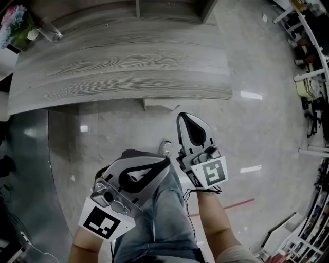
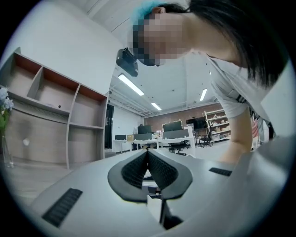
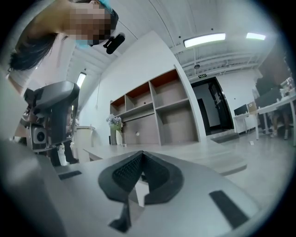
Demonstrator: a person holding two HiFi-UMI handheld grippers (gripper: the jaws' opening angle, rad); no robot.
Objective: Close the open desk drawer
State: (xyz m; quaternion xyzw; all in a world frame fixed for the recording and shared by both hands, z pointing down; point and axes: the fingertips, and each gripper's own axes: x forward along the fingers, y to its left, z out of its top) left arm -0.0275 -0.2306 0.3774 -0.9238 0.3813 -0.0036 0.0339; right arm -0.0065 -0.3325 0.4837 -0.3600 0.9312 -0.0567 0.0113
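Desk [image 1: 118, 72]: grey wood-grain top, spans the upper half of the head view, front edge curved. Top is mostly bare. On it, upper left corner of the frame: flowers [image 1: 14, 23] in a clear glass vase [image 1: 50, 32]; right gripper view has the same vase upright near the desk's far end. Open shelf unit [image 1: 138, 7] along the top edge of the frame, at the desk's rear; can't tell if it sits on the desk or behind it.

Floor [image 1: 257, 67]: glossy light grey, light reflections. Darker curved band [image 1: 25, 169] at lower left. Red line [image 1: 234, 205] at lower right. One shoe [image 1: 165, 148] on the floor just below the desk's front edge.
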